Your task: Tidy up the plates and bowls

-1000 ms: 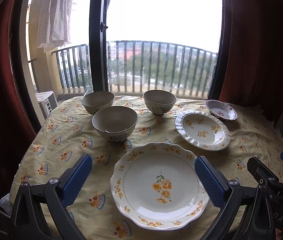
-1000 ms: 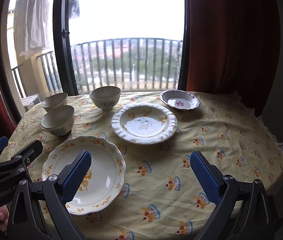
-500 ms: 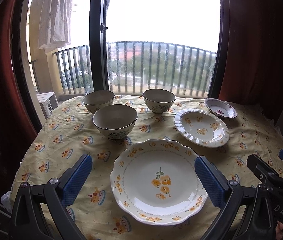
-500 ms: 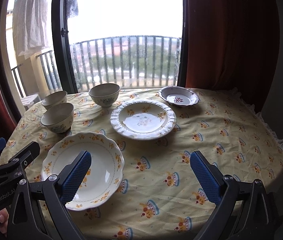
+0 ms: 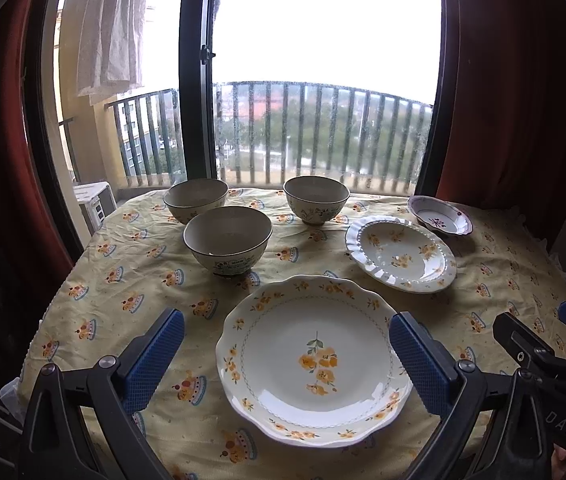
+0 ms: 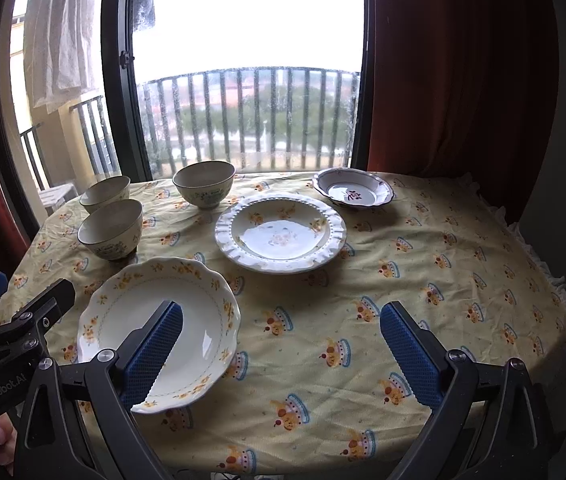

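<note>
Both grippers hang low over the near edge of the counter (image 6: 423, 240), which is draped in a yellow cloth printed with little crowns. The left gripper (image 5: 285, 354) has its jaws spread wide, empty, framing the large scalloped plate (image 5: 315, 364) with orange flowers that lies flat nearest the edge; the blue pads sit to either side of it and I cannot tell whether they touch its rim. The right gripper (image 6: 281, 350) is just as wide and empty, above bare cloth to the right of that plate, its left pad overlapping the plate's edge in the view. Behind the big plate, toward the right, lies a white beaded-rim plate (image 6: 279, 232) with faint flowers, and beyond that, near the red curtain (image 6: 443, 72), a small purple-trimmed dish (image 6: 353, 193). Three bowls stand upright on the left side: the near bowl (image 5: 227, 238) just behind the big plate, the far left bowl (image 5: 195, 199) close behind it, and the middle bowl (image 5: 316, 199) apart, by the window (image 5: 323, 72). All the pieces lie separate, none stacked.
</note>
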Tool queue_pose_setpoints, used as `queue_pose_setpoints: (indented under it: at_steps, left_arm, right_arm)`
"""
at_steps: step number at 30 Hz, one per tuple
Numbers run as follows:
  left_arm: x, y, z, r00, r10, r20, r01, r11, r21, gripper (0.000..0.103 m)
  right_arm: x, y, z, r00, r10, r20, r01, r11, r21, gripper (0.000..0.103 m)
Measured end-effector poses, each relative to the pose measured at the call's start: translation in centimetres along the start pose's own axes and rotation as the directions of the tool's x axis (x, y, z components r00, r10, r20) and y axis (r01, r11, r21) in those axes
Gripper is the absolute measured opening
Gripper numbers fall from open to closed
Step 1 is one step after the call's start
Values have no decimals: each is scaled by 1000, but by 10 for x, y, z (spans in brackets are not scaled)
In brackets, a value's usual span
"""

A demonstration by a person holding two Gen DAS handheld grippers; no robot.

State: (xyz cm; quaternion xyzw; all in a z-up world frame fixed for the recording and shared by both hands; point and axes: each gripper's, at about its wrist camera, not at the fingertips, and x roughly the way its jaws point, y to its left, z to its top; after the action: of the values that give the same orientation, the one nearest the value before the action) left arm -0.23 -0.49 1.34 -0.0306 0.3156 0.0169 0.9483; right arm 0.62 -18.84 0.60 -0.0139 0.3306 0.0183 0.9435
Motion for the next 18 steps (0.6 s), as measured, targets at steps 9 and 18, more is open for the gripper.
queue_pose_setpoints:
  at_steps: [9, 18]
  left_arm:
    - [2, 0, 2, 1000, 8, -3, -8, 1000, 0, 103]
    - [5, -1, 3, 1000, 9, -3, -9, 1000, 5, 103]
  right_arm:
    - [2, 0, 1, 1000, 6, 3, -6, 1000, -7, 100]
    - [3, 0, 1, 1000, 8, 5, -8, 1000, -6, 100]
